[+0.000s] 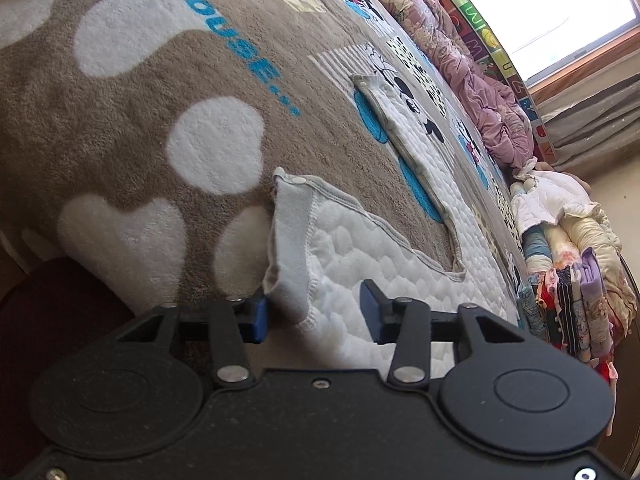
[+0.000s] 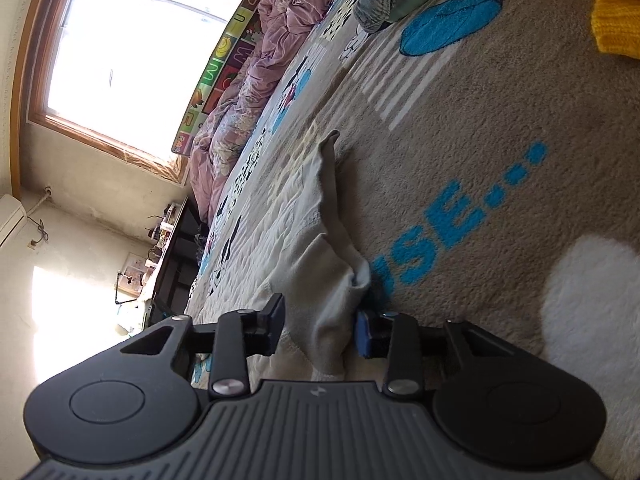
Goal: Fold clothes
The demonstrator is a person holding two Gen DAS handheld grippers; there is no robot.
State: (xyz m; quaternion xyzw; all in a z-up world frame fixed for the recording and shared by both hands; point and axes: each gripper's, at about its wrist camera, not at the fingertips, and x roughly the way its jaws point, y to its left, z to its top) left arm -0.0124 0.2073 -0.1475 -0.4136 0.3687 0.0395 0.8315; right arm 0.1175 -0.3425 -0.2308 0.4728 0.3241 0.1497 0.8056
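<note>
Lying flat on a fuzzy brown blanket (image 1: 132,128) w/ white dots and blue letters is a small white quilted garment (image 1: 400,248) w/ grey trim and snap buttons. It sits on the bed, spread out toward the window (image 1: 560,4). The left gripper (image 1: 316,312) is down at the near end of it, at a grey corner flap that stands up a bit. Its jaws are partly apart w/ the cloth bunched between them; the blue pad on one side touches the flap, the other pad sits on the white part, but a firm squeeze can't be told from the pic. In the right wrist view the right gripper (image 2: 322,330) is at another edge of the same garment (image 2: 304,248). Its jaws are also partly apart, w/ a grey fold rising between them, & if it is pinched tight can't be told either. A pink quilt (image 1: 472,68) lies bunched along the far side. A pile of folded clothes (image 1: 572,268) sits near the bed's far end. A yellow knit thing (image 2: 612,12) shows at the corner of the right wrist view.
</note>
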